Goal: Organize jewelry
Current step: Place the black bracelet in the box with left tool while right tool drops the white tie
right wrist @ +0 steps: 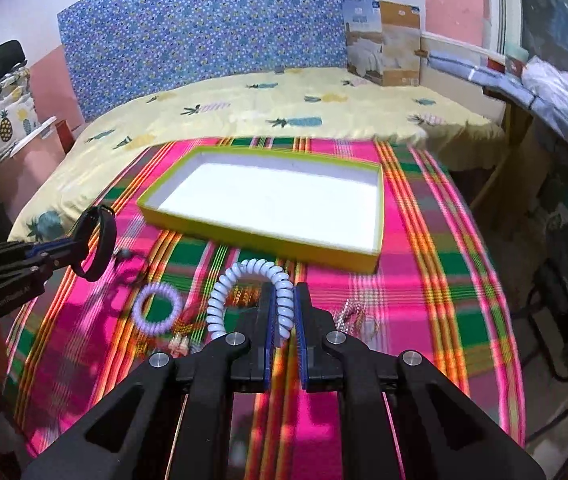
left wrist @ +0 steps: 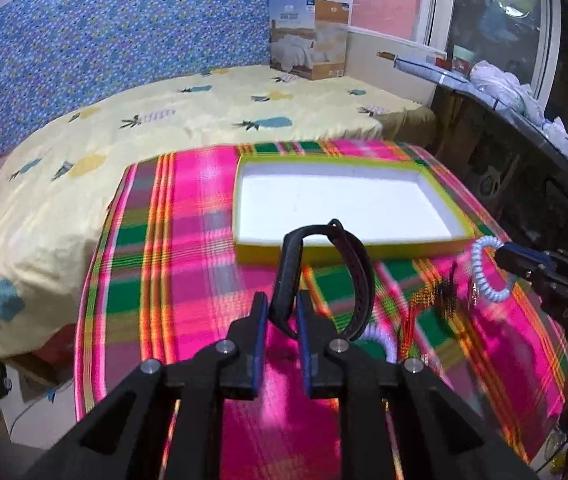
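1. The black band [left wrist: 326, 276] is pinched in the left gripper [left wrist: 284, 304], its loop standing up above the plaid cloth [left wrist: 187, 264], in front of the near wall of the yellow tray [left wrist: 348, 246].
2. The pale blue coil bracelet [right wrist: 251, 296] is clamped in the right gripper [right wrist: 284, 308], arching up and to the left of the pads, also clear of the cloth.
3. Both grippers are clenched on their pieces, with only a narrow gap between the blue pads [right wrist: 268, 320].
4. From the left wrist view, the right gripper and its coil bracelet [left wrist: 488, 268] show at the right edge; from the right wrist view, the left gripper [right wrist: 69, 254] with the black band [right wrist: 97, 244] shows at the left edge.
5. Left on the cloth is a lilac coil bracelet [right wrist: 158, 309], to the left of the right gripper. Near it lie small blurred trinkets that I cannot make out.
6. The yellow tray [right wrist: 259, 236] has a white floor and sits toward the far side of the cloth.
7. The cloth covers a desk that stands against a bed [right wrist: 284, 116] with a pineapple-print sheet.
8. At the far end of the bed stands a blue patterned headboard [right wrist: 211, 32], with a cardboard box [right wrist: 384, 44] beside it.
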The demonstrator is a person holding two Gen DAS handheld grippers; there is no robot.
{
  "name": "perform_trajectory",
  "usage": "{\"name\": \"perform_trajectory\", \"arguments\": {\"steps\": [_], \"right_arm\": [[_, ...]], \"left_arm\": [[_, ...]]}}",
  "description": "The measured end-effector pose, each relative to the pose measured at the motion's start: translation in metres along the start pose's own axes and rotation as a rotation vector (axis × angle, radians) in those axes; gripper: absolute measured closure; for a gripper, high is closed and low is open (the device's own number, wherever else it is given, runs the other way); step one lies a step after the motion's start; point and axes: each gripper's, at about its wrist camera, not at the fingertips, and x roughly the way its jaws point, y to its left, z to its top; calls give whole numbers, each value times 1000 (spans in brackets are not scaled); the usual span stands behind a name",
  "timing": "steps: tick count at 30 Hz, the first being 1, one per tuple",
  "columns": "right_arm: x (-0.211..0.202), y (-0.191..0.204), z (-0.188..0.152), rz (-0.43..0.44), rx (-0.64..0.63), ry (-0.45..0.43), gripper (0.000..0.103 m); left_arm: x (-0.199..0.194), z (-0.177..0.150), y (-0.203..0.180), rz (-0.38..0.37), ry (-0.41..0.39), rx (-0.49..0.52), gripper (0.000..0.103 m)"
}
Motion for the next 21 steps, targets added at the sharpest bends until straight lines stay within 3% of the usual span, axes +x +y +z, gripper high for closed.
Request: {"name": "perform_trajectory", "arguments": {"steps": [11, 21], "right_arm": [[81, -37, 56, -10, 41, 45, 94], [142, -61, 78, -36, 60, 105, 94]], "left_arm": [[87, 68, 8, -11, 44, -14, 88], [142, 89, 12, 12, 108, -13, 88]]}}
